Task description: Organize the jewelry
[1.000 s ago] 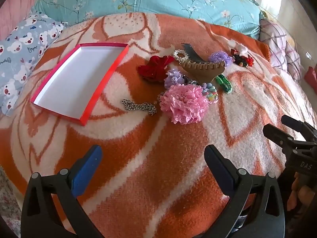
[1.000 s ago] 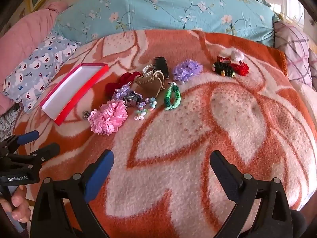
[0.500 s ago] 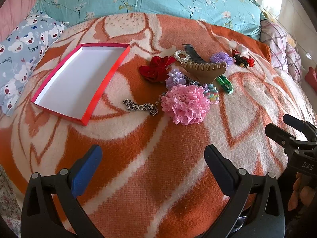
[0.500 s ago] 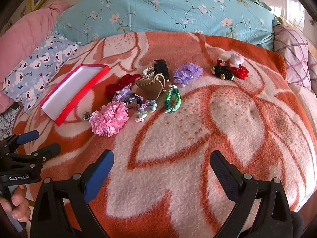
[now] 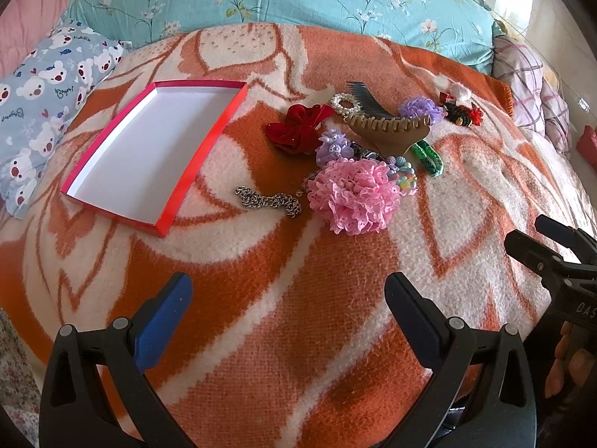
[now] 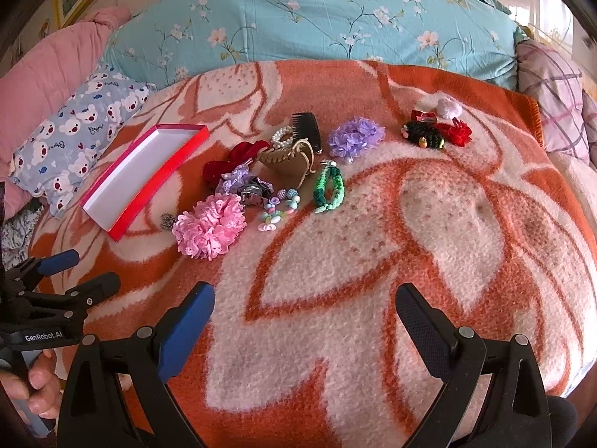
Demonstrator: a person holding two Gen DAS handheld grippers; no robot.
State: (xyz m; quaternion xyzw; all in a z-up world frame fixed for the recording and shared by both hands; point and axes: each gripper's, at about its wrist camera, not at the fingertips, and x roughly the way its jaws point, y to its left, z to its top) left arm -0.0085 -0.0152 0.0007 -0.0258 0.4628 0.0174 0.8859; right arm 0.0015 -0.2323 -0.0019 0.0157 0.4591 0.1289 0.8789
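An empty red box with a white inside lies on the orange blanket, also in the right wrist view. Right of it is a pile: silver chain, pink frilly scrunchie, red bow, tan hair claw, pearl ring, green bracelet, purple scrunchie, black and red clips. My left gripper is open and empty, short of the pile. My right gripper is open and empty, nearer the front.
A bear-print pillow lies left of the box. A teal floral duvet runs along the back. A plaid pillow is at the right. The blanket falls away at the right and front edges.
Both grippers have eased slightly back and up, so the pile and box sit a little lower in view. Both stay open. Nothing on the blanket has moved.
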